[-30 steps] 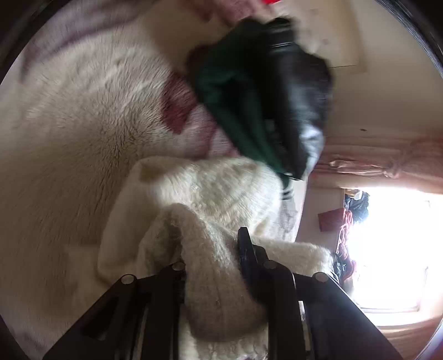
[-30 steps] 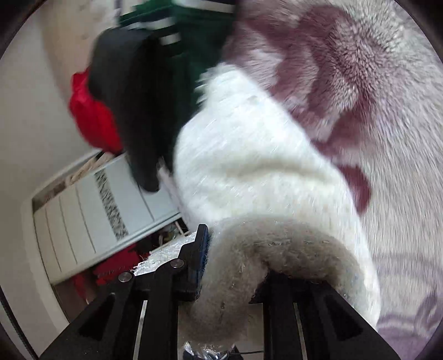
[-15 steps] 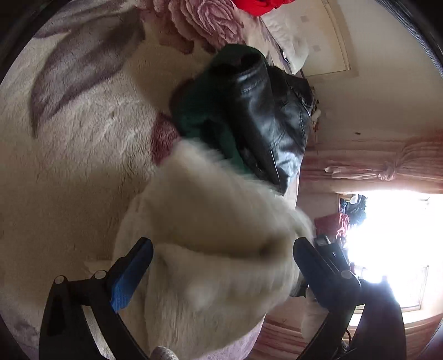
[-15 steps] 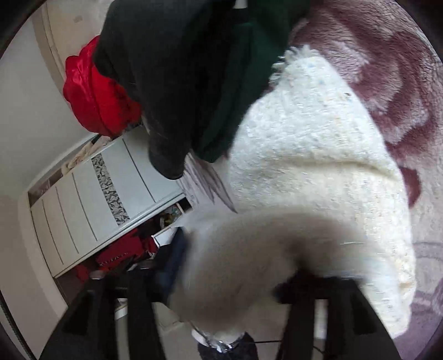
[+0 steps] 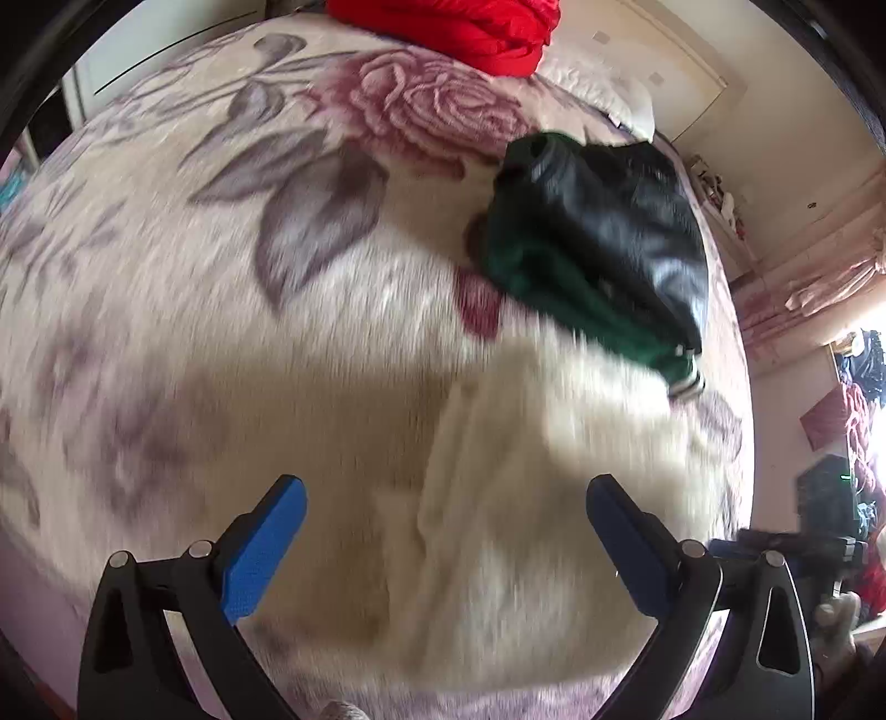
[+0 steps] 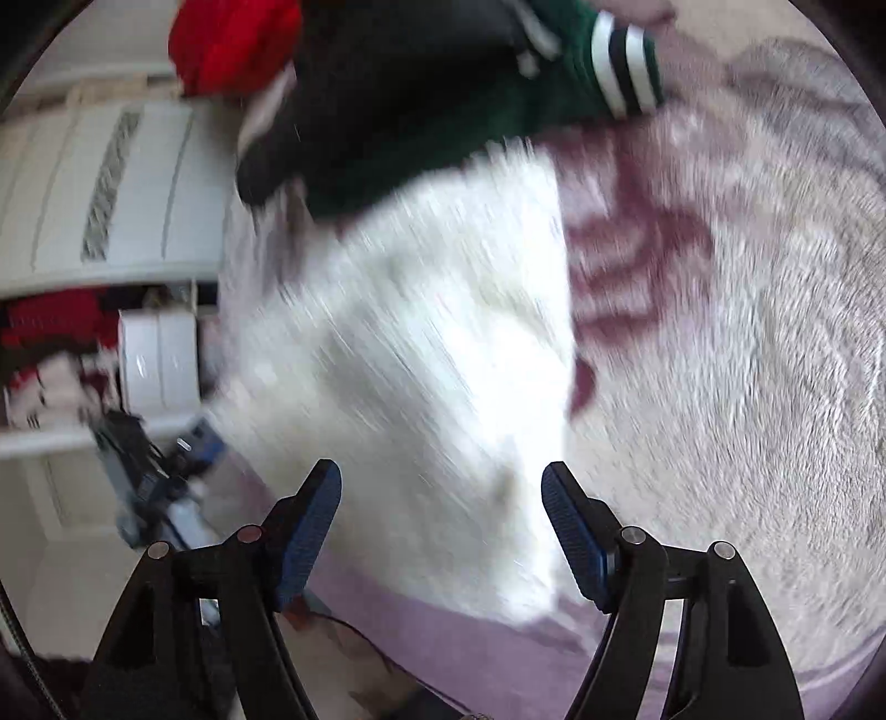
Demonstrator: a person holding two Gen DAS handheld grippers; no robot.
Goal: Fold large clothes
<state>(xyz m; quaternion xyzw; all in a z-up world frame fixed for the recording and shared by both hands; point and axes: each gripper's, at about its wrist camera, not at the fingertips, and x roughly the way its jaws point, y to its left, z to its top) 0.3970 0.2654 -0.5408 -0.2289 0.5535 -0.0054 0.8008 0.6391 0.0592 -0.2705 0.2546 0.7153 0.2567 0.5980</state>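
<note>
A fluffy cream-white garment (image 5: 515,498) lies folded on the flowered bedspread (image 5: 221,310). My left gripper (image 5: 443,515) hangs above it, jaws wide open, nothing between the blue pads. The same white garment (image 6: 432,354) shows blurred in the right wrist view, below my right gripper (image 6: 440,498), whose jaws are opening and hold nothing. A folded black leather jacket (image 5: 620,221) rests on a dark green garment (image 5: 542,277) just beyond the white one. That green garment (image 6: 554,72) has a white-striped cuff.
A red garment (image 5: 470,27) lies at the far end of the bed, also red garment (image 6: 232,44) in the right wrist view. A white wardrobe (image 6: 99,194) stands past the bed's left edge. Pink curtains (image 5: 819,277) and a bright window are on the right.
Both grippers were shut on folds of the white garment; they opened and let it go. Both have since risen, and the garment now lies on the bed below them.
</note>
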